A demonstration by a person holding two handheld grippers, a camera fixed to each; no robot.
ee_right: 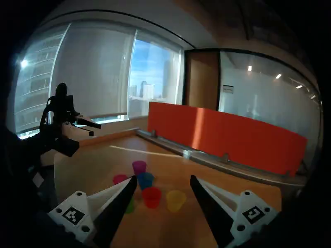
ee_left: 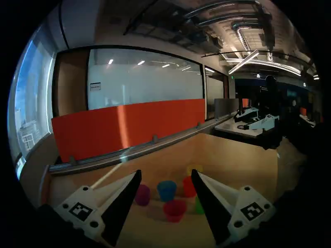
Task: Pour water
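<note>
Several small plastic cups stand clustered on the wooden table (ee_left: 231,157). In the left gripper view I see a purple cup (ee_left: 142,195), a blue cup (ee_left: 166,190), an orange-red cup (ee_left: 188,187), a yellow cup (ee_left: 194,169), a red cup (ee_left: 174,210) and a green cup (ee_left: 199,205). My left gripper (ee_left: 165,172) hangs open above and before them, holding nothing. The right gripper view shows the same group: purple cup (ee_right: 139,167), blue cup (ee_right: 145,180), pink cup (ee_right: 120,179), red cup (ee_right: 151,196), yellow cup (ee_right: 176,200), green cup (ee_right: 130,205). My right gripper (ee_right: 163,178) is open and empty.
An orange partition (ee_left: 128,128) with a metal rail (ee_left: 136,151) runs along the table's far edge. Another desk with equipment (ee_left: 252,122) stands to the right. A black device on a stand (ee_right: 62,111) sits near the windows (ee_right: 153,78).
</note>
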